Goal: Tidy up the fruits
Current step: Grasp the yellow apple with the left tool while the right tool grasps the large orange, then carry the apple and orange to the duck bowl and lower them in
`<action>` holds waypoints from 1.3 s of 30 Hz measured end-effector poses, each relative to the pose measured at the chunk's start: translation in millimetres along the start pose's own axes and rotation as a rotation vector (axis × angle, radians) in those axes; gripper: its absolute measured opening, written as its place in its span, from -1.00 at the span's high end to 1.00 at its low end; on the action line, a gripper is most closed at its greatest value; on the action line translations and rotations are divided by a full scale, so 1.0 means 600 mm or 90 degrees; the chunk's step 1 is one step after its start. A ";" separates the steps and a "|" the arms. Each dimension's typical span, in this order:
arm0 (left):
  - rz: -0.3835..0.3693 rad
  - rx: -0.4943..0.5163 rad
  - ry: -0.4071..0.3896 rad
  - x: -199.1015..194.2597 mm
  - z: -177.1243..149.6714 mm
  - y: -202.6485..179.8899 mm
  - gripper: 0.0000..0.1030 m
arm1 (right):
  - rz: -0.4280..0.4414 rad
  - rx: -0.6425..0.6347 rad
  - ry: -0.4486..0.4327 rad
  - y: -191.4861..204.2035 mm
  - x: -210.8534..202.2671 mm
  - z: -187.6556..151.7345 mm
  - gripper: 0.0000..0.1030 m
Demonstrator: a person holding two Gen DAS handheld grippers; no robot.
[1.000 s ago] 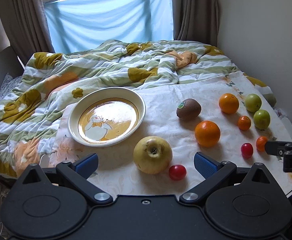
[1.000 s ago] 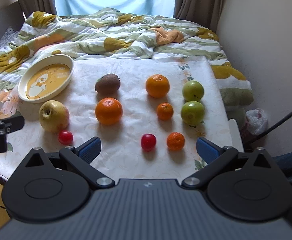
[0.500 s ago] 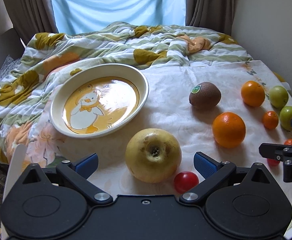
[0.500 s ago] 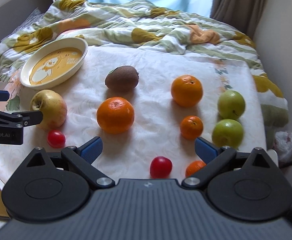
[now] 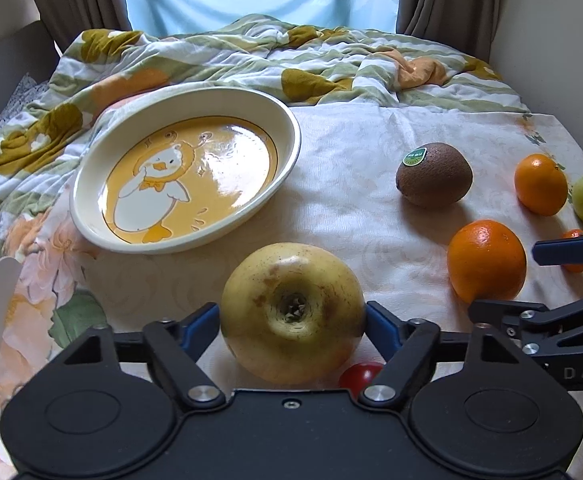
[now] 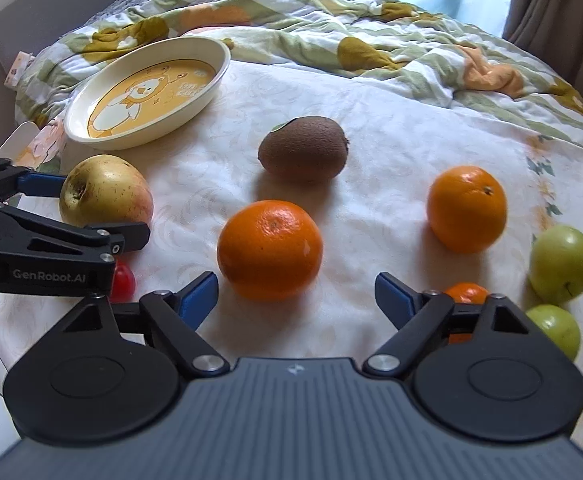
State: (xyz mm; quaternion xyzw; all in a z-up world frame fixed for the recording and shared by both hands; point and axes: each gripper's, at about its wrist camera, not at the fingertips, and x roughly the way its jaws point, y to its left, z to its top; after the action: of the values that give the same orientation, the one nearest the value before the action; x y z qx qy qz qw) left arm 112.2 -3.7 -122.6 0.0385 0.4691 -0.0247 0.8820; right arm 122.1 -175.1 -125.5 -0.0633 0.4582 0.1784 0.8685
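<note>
Two grippers hang over a white cloth spread on a bed, with fruit scattered across it. The left gripper has a yellow apple between its blue pads; its jaws are closing, and the pads sit right at the apple's sides, though whether they already press on it cannot be told. In the right wrist view the same apple shows beside that gripper's black fingers. A red cherry tomato lies just beside the apple, half hidden under the gripper body.

The right gripper is spread wide and closing, with a big orange just ahead of its fingertips and partly in the gap; the pads stand clear of it. A kiwi lies behind the orange, and a second orange sits to the right. Two green apples lie at the far right, one nearer the camera than the other, and a small mandarin peeks out behind the right finger.

An oval plate with a duck picture rests at the cloth's far left corner, holding nothing. A rumpled striped quilt covers the bed behind.
</note>
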 end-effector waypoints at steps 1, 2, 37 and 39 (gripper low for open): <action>0.000 -0.002 -0.001 0.000 0.000 0.001 -0.55 | 0.005 -0.004 0.002 0.000 0.005 0.002 -0.86; 0.001 -0.001 -0.003 -0.001 -0.001 0.000 -0.55 | 0.009 -0.007 0.003 0.000 0.009 0.004 -0.83; 0.054 -0.075 -0.069 -0.112 0.017 0.044 -0.53 | 0.077 -0.075 -0.032 0.032 -0.047 0.065 -0.45; 0.059 -0.083 -0.080 -0.131 0.022 0.051 -0.53 | 0.081 -0.082 -0.042 0.041 -0.065 0.075 -0.45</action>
State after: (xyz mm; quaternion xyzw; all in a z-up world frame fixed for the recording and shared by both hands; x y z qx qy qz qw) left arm 81.7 26.3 -48.8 0.0008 0.4115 0.0443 0.9103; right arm 127.6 -149.9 -66.6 -0.0841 0.4203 0.2642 0.8640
